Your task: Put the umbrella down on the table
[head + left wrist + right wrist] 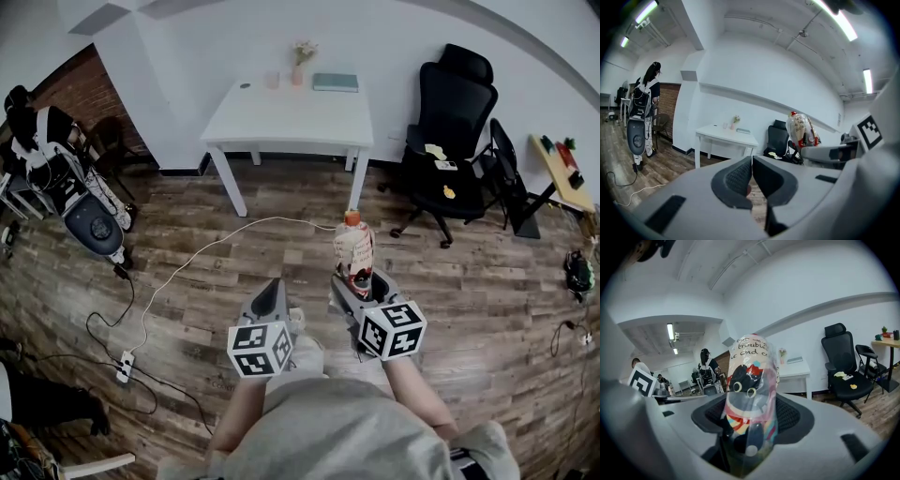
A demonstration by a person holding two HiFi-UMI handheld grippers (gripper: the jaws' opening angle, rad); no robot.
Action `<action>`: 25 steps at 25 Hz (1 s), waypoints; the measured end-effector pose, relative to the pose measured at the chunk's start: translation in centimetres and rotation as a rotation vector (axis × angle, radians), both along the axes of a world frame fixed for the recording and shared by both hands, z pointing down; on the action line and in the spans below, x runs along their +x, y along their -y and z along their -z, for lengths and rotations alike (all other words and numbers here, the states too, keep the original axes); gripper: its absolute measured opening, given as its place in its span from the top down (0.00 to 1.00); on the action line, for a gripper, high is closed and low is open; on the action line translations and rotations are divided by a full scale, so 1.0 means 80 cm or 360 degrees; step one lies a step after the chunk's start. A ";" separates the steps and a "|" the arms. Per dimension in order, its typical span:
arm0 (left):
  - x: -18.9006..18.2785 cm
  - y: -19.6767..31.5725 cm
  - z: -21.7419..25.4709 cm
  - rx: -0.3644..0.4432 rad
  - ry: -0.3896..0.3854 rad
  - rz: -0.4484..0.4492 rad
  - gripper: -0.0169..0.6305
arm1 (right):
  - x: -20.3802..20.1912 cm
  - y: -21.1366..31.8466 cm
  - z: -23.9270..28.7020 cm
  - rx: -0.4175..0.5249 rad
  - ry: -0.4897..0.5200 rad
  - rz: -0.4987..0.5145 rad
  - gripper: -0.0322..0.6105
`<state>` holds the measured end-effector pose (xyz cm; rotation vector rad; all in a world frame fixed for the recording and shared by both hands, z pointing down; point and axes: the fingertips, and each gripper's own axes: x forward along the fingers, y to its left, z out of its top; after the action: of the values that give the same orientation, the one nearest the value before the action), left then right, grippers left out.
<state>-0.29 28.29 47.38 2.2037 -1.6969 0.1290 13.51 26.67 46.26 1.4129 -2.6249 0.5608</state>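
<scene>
A folded umbrella (354, 251) in a clear printed sleeve with a cartoon cat and an orange tip stands upright in my right gripper (359, 281), which is shut on it. In the right gripper view the umbrella (751, 399) fills the middle between the two pads. My left gripper (270, 302) is beside it, shut with nothing between its jaws; the left gripper view shows the pads (740, 177) pressed together and the umbrella (800, 130) off to the right. The white table (291, 117) stands ahead against the wall, well beyond both grippers.
On the table are a small vase of flowers (300, 58), a cup (273, 81) and a green book (336, 82). A black office chair (452, 131) stands right of it. A white cable (202, 253) and power strip (125, 366) lie on the wooden floor. A person (644, 112) stands far left.
</scene>
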 end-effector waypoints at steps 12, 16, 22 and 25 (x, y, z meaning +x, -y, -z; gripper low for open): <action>-0.031 0.142 -0.005 -0.0041 -0.0030 0.0009 0.96 | -0.023 0.143 0.003 -0.0032 -0.0020 -0.0013 0.53; -0.045 0.187 -0.006 -0.0049 -0.0034 0.0014 0.96 | -0.037 0.187 0.004 -0.0039 -0.0027 -0.0011 0.53; -0.066 0.253 0.005 -0.0052 -0.0032 0.0006 0.96 | -0.057 0.250 0.014 -0.0035 -0.0045 -0.0018 0.53; -0.071 0.284 0.011 -0.0048 -0.0032 -0.0011 0.96 | -0.063 0.280 0.018 -0.0037 -0.0048 -0.0031 0.53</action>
<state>-6.01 5.55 46.52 2.1821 -1.6660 0.1329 8.45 4.30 44.83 1.4306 -2.5755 0.5663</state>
